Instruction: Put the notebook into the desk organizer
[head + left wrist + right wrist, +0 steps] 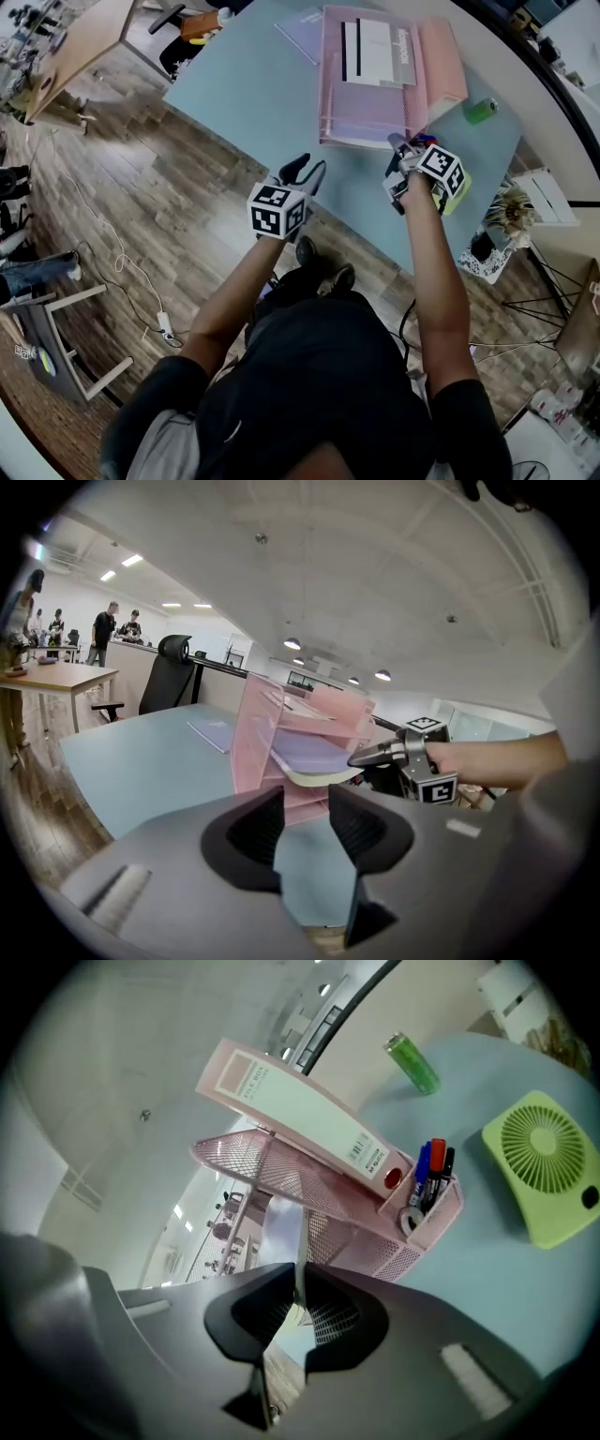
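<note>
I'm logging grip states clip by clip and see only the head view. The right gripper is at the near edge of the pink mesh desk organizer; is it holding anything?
Observer: Yes. The right gripper view shows the right gripper shut on the edge of a thin lilac notebook, which runs on into the pink mesh desk organizer.
Operator: From above I can't tell the level. Where in the organizer does the notebook sit?
Observer: In the left gripper view it lies partway up the organizer, with pink shelves above and below it. Its near corner sticks out at the front, where the gripper pinches it.
</note>
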Demonstrator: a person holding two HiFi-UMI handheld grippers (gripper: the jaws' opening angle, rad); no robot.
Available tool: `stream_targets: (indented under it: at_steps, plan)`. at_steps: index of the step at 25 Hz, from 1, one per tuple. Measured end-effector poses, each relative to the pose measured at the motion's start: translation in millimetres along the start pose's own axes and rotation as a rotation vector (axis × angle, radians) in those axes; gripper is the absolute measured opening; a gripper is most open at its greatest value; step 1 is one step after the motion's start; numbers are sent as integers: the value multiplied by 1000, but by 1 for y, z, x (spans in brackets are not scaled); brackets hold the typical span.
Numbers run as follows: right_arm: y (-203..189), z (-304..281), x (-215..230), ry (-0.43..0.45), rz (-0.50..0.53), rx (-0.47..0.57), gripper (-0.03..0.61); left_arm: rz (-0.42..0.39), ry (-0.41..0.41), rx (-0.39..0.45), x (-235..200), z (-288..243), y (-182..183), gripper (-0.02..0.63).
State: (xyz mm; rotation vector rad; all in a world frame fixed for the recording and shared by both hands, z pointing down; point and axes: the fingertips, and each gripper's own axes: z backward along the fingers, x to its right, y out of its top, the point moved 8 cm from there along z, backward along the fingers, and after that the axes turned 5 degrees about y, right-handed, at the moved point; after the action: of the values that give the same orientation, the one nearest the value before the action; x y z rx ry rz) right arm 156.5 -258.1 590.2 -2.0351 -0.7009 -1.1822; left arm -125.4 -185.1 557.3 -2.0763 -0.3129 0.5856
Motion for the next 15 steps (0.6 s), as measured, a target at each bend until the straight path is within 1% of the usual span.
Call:
stream_targets:
  at_steps: [3, 6, 9, 12, 15]
  plan:
    - [-1, 1, -5, 17, 52, 15, 48, -5, 10, 12, 1, 8, 1, 199]
    - [-5, 6, -9, 1, 119, 32, 163, -12, 23, 33, 0, 18, 8, 198]
    - [-5, 18, -11, -49, 196, 44, 198, -24, 35, 63, 1, 28, 18, 198]
    - [-3, 42, -17, -66, 258, 76, 202, -49, 43, 98, 3, 43, 30, 198]
    - [-1, 67, -36, -14, 332, 95, 202, -86, 49, 138, 4, 58, 49, 198]
